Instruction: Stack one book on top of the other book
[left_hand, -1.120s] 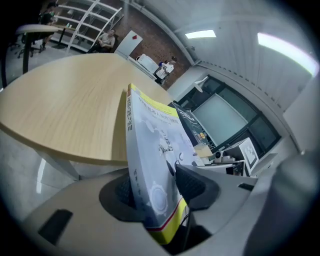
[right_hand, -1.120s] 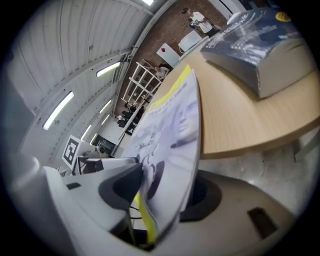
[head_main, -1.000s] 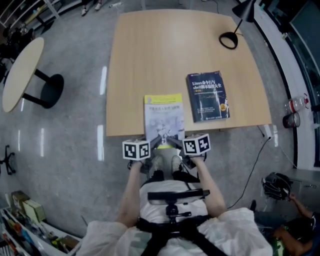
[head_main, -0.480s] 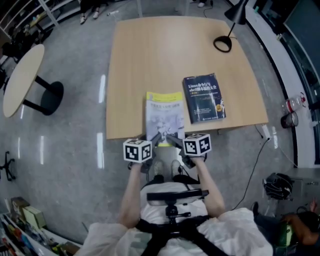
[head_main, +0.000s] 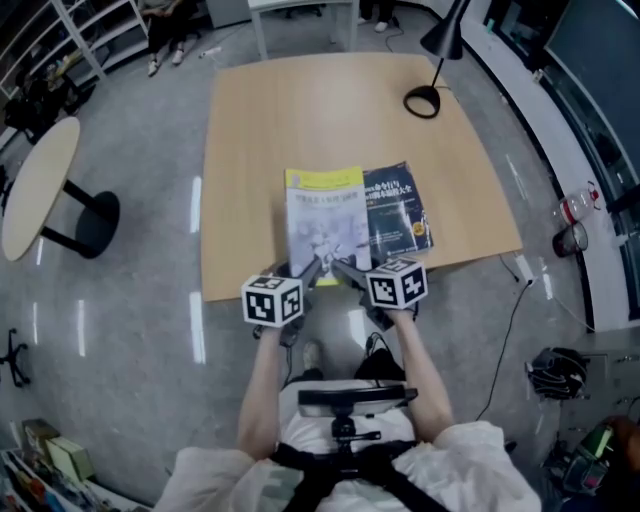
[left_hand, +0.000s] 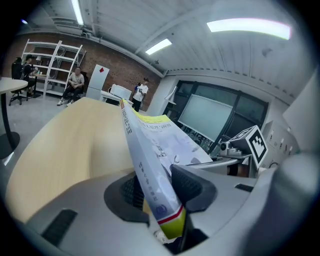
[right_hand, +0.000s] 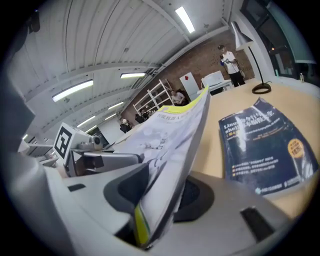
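Head view and both gripper views: a thin paperback book with a yellow-and-white cover (head_main: 325, 215) is grasped at its near edge by both grippers; the left gripper (head_main: 313, 271) has its jaws clamped on the book's near left corner, beside the spine (these jaws have just been closing, with the book between them), and the right gripper (head_main: 341, 266) is likewise clenched on the near right corner. The book is held tilted, its far end raised above the square light wooden table (head_main: 260, 130); its near edge lies at the table's front edge. A second, dark blue paperback book (head_main: 402, 205) is laid flat on the table just to the right; in the head view its left margin is overlapped by the yellow-and-white book, though contact between the two cannot be told. A black desk lamp (head_main: 424, 98) is stood at the table's far right corner, well apart from both books.
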